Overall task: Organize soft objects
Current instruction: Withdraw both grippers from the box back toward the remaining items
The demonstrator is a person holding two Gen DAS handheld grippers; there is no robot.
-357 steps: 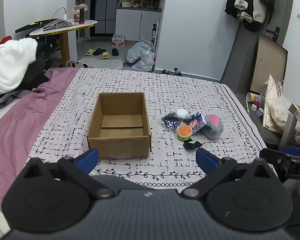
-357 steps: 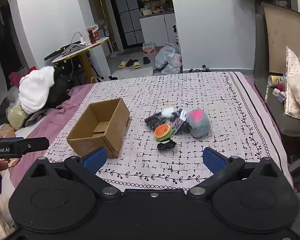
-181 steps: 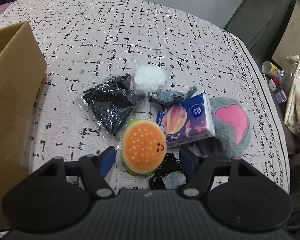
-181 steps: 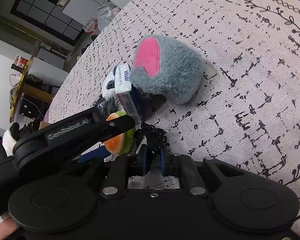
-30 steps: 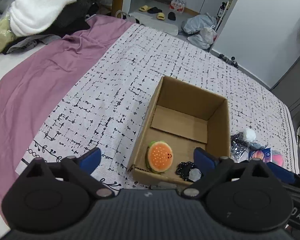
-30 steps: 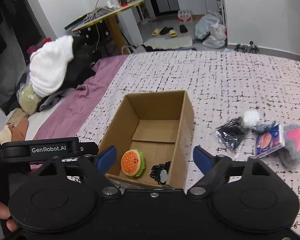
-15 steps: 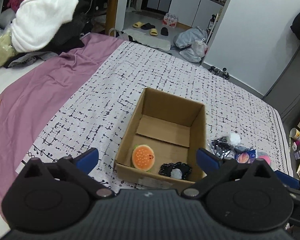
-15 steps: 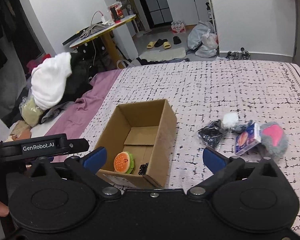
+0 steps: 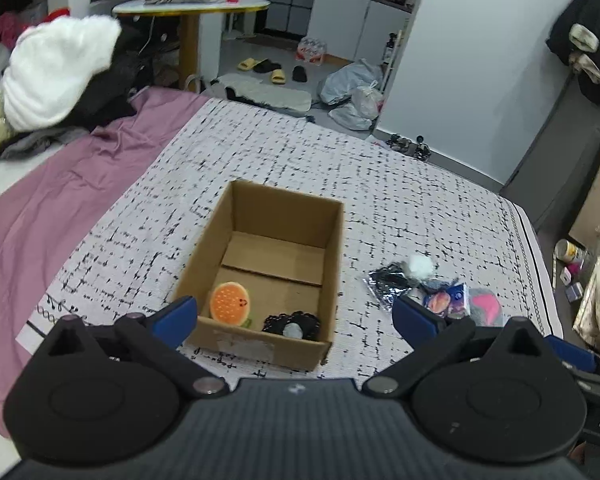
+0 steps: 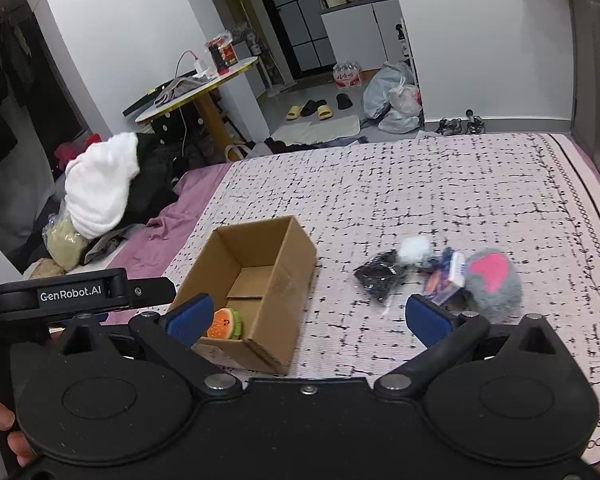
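Note:
An open cardboard box (image 9: 336,248) (image 10: 296,264) sits on the patterned bedspread. Inside it lie a burger plush (image 9: 230,303) (image 10: 225,323) and a black lacy item (image 9: 292,325). To the right of the box lies a pile: a black packet (image 9: 388,283) (image 10: 380,276), a white puff (image 9: 419,265) (image 10: 415,249), a tissue pack (image 9: 450,300) (image 10: 446,276) and a grey plush with a pink patch (image 9: 485,307) (image 10: 494,280). My left gripper (image 9: 296,318) is open and empty, held back above the box's near side. My right gripper (image 10: 308,318) is open and empty, above the bed between box and pile.
A purple sheet (image 9: 60,208) covers the bed's left side, with a heap of white and dark clothes (image 9: 56,76) beyond. A round table (image 10: 196,92), slippers and bags stand on the floor past the bed. Clutter lies off the bed's right edge (image 9: 572,256).
Both grippers have pulled back and risen a little. The box looks smaller and farther away. The burger plush and black item stay in the box.

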